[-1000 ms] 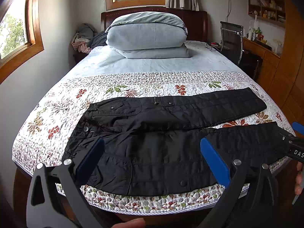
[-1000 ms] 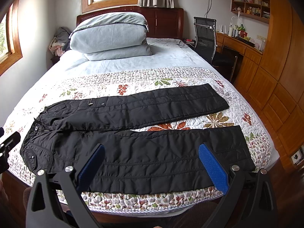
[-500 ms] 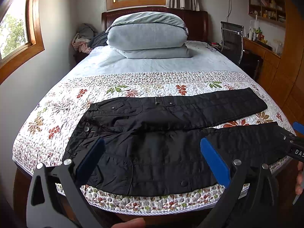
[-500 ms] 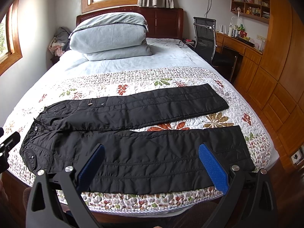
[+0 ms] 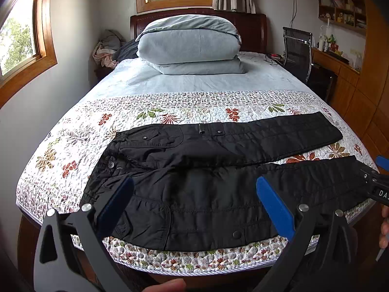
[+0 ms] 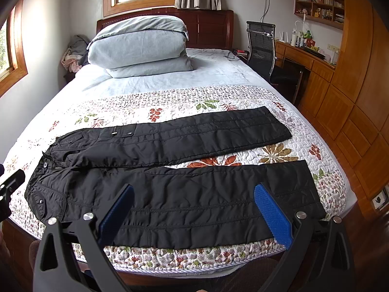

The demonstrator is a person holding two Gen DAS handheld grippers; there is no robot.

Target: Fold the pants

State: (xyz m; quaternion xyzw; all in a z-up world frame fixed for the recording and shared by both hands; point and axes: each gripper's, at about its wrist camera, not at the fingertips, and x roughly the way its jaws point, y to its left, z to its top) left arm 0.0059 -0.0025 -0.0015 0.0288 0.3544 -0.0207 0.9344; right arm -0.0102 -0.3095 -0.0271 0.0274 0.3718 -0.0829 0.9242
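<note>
Black pants [image 5: 206, 189] lie flat on the floral quilt [image 5: 73, 150] at the bed's foot, waist to the left, both legs spread apart toward the right. They also show in the right wrist view [image 6: 170, 194]. My left gripper [image 5: 194, 192] is open and empty, held above the near edge over the waist and thigh area. My right gripper [image 6: 193, 199] is open and empty, held above the near leg. The right gripper's tip shows at the right edge of the left wrist view [image 5: 379, 182].
Stacked grey pillows [image 5: 189, 46] lie at the headboard. An office chair [image 6: 262, 48] and wooden desk [image 6: 306, 58] stand right of the bed. Wooden cabinets [image 6: 352, 112] line the right wall. A clothes pile [image 5: 107, 48] sits at the far left corner.
</note>
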